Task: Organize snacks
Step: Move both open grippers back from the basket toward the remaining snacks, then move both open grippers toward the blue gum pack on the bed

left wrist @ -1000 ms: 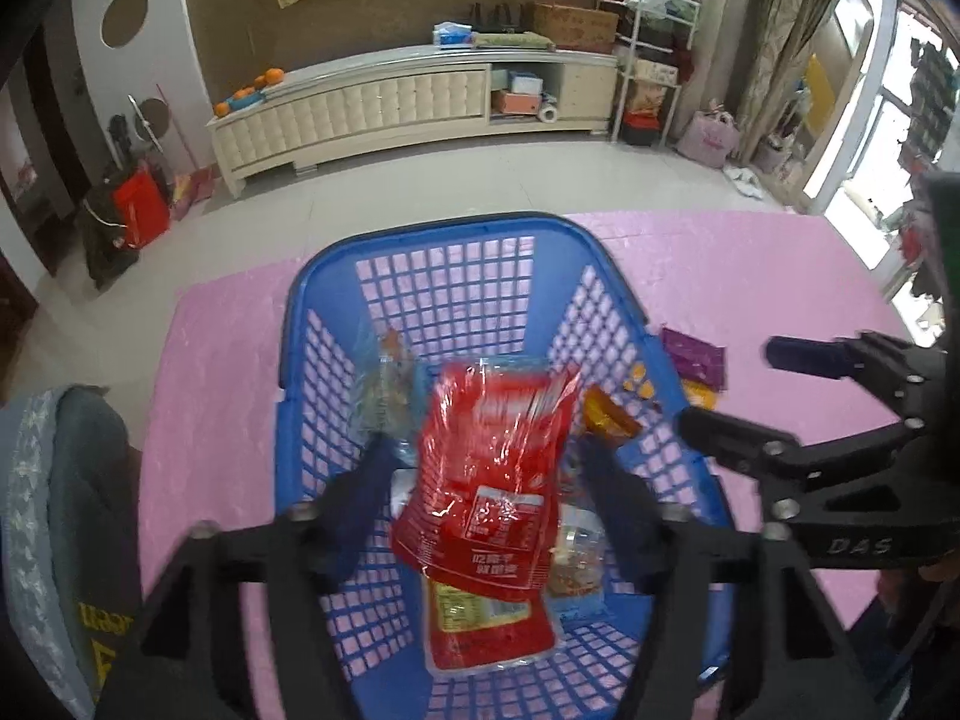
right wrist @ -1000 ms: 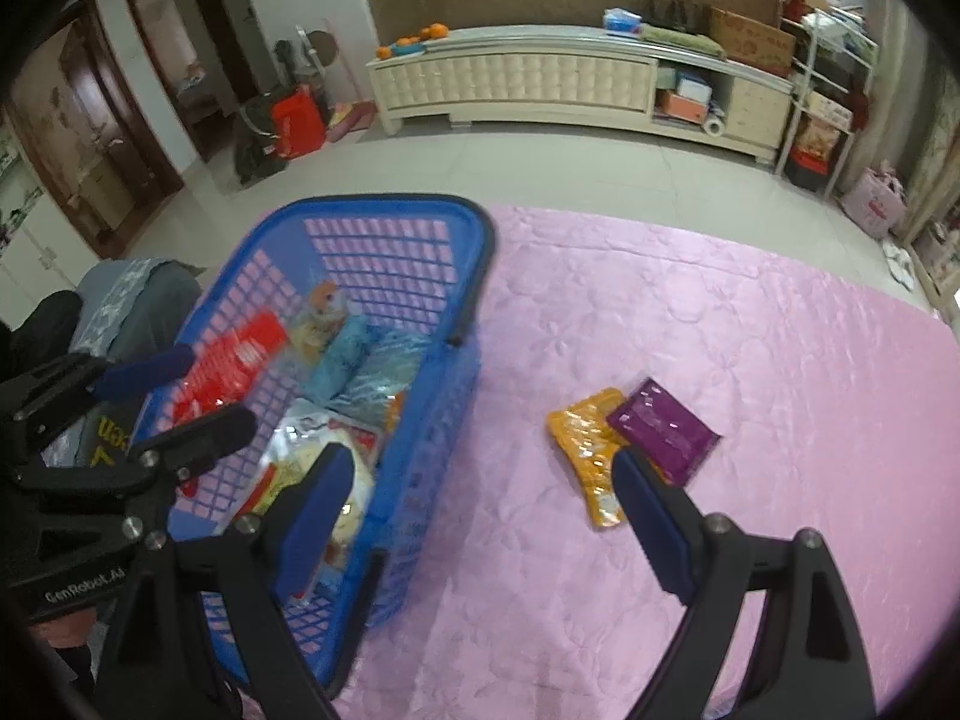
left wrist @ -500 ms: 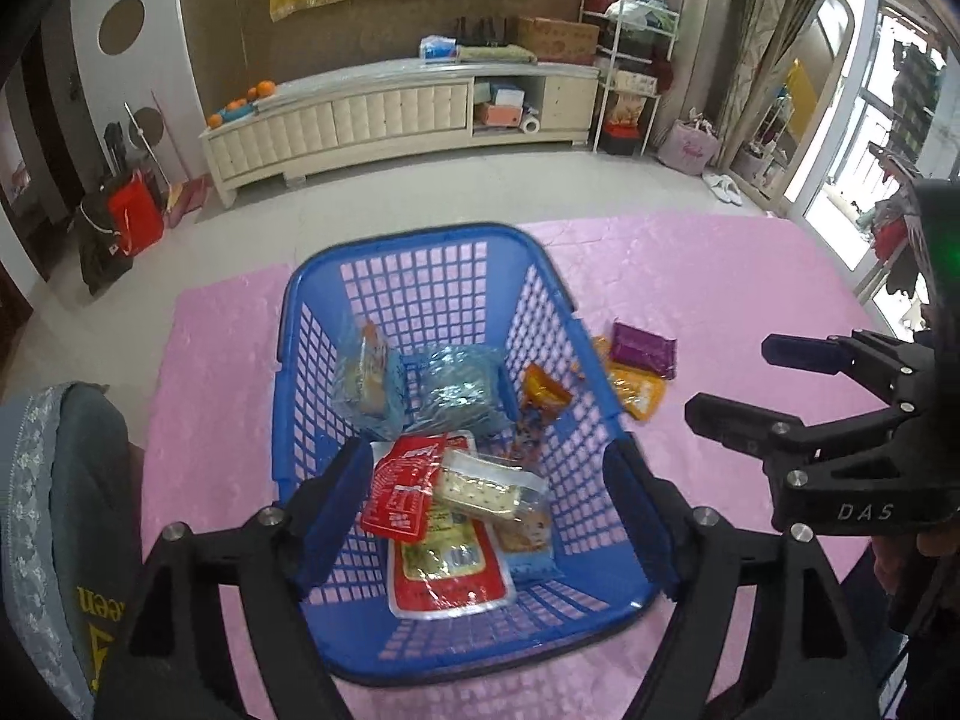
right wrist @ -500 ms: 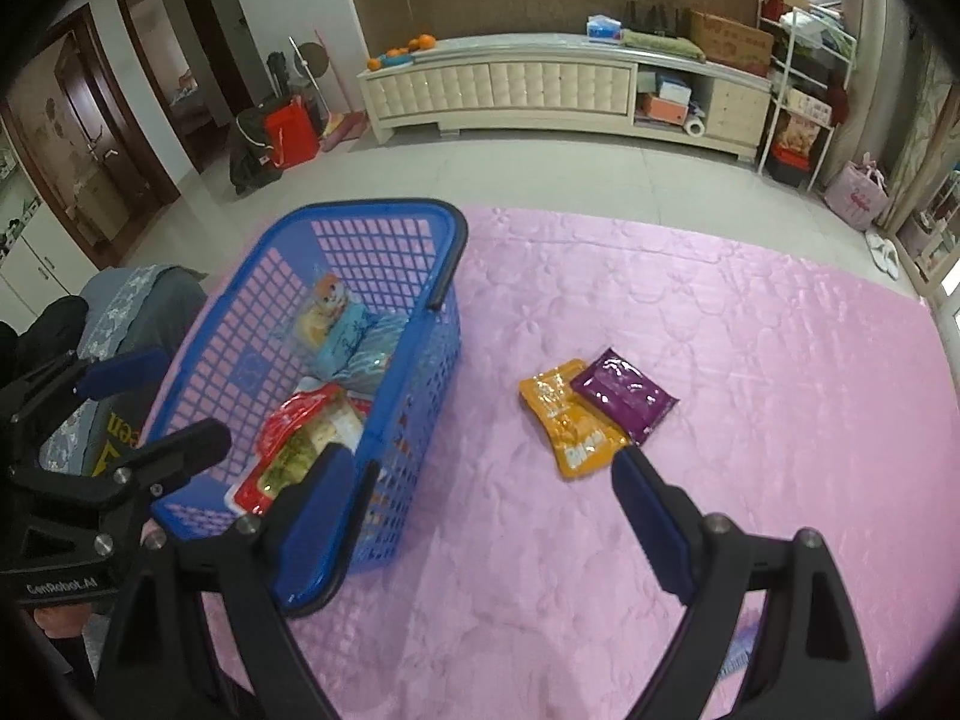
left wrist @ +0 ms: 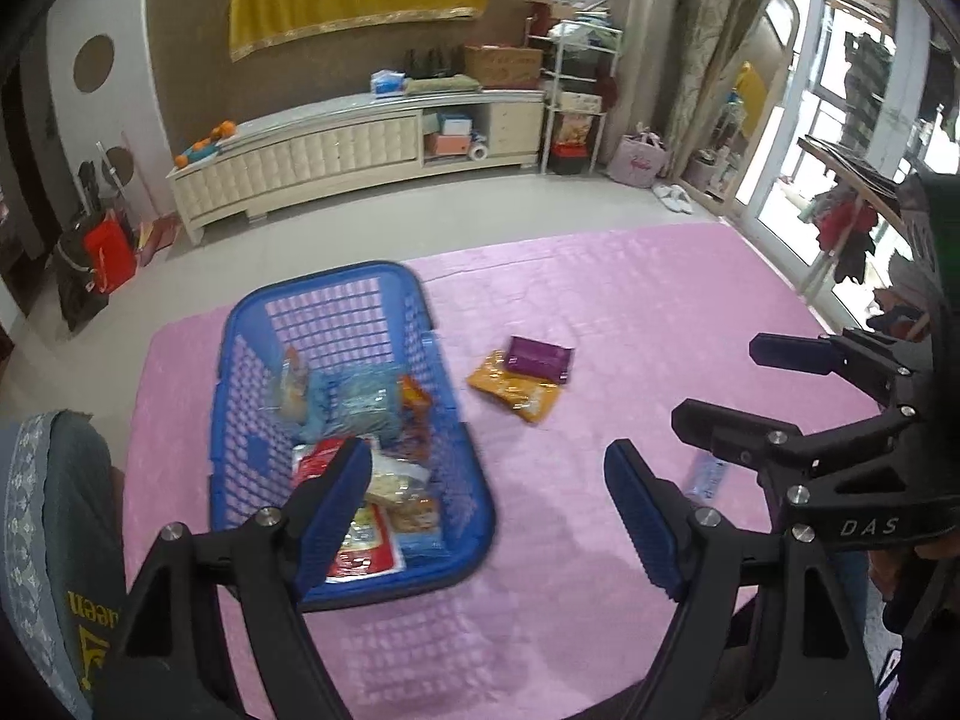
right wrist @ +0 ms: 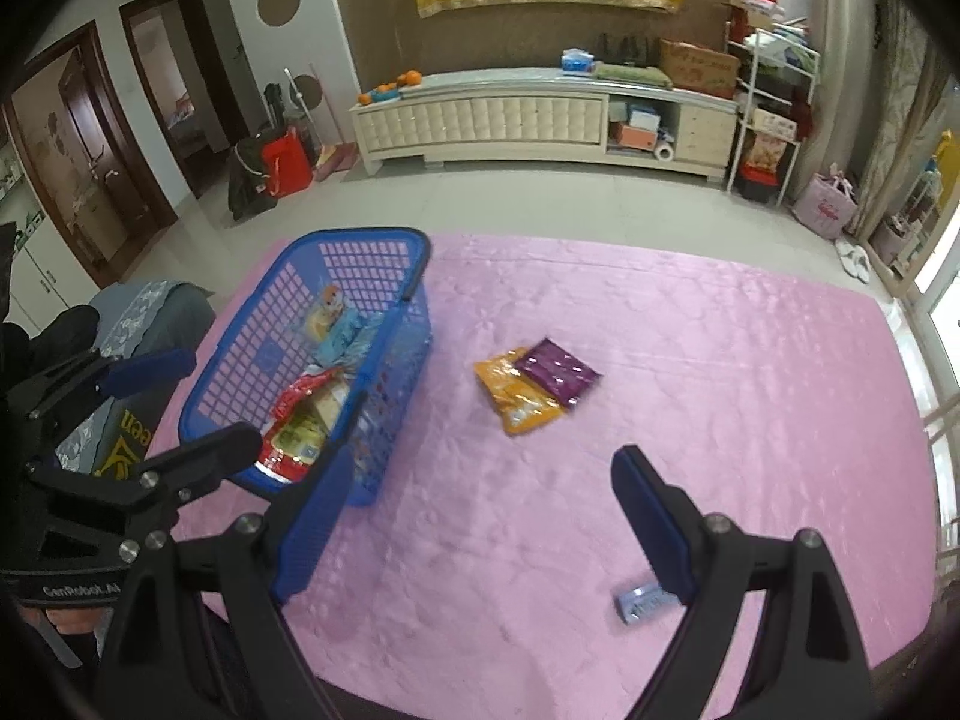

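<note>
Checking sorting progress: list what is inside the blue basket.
The blue basket holds a red packet, a blue packet, an orange one and pale packets, overlapping. Anything beneath them is hidden.

Bare pink mat (right wrist: 690, 360) lay open around the orange packet (right wrist: 517, 397) and purple packet (right wrist: 558, 372), which touched. The blue basket (right wrist: 336, 324) walled off the left side; a small grey packet (right wrist: 645, 600) lay near the right gripper (right wrist: 480, 516)

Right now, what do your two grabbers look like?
Both grippers, left and right, have black angular frames with silver bolts and ribbed blue pads. One body reads "DAS" in white, the other "GenRobot.AI". No cables or sleeves show.
</note>
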### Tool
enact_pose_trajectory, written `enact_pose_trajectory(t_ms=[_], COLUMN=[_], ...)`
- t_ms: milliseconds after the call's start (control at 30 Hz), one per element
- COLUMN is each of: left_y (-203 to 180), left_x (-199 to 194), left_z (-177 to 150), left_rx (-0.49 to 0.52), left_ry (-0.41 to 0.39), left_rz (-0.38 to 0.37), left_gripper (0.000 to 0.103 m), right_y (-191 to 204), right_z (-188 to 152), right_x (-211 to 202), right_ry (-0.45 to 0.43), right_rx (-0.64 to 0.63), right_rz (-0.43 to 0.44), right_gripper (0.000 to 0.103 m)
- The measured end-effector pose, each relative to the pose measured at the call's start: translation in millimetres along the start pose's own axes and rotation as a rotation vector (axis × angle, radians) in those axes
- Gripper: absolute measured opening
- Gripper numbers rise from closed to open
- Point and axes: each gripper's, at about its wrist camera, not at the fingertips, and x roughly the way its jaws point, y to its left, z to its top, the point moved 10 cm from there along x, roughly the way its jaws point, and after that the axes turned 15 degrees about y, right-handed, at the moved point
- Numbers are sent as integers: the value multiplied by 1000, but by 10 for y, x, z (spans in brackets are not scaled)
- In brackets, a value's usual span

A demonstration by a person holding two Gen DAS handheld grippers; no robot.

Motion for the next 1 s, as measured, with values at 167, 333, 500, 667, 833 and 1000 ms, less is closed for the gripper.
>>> enact_pose_trajectory(t_ms=[167,333,500,667,833,1000], left_y=[-312,-583,-892,-1190,-1517,-1765], left_x=[56,189,362,595,874,1162], left_z=[10,-5,-3,-41,-104,-143], left_rx=[54,77,123,179,251,309], left_ry=[4,24,31,55,86,136], left_rz=[-1,-33,-41,-87,-109,-114], left_gripper=[80,80,80,80,80,80], right_y=[-235,-532,-856,-1191,-1477,-1772], right_z=[-153,-324,-530,-767,-991,-1175], right_x=[-112,-148,-115,-32,71,215], right_ry=[-11,-7,2,1,10,31], right_rx=[27,60,114,163,215,253], right_rz=[-6,-34,-49,-61,-68,-90], right_gripper=[90,90,90,90,90,90])
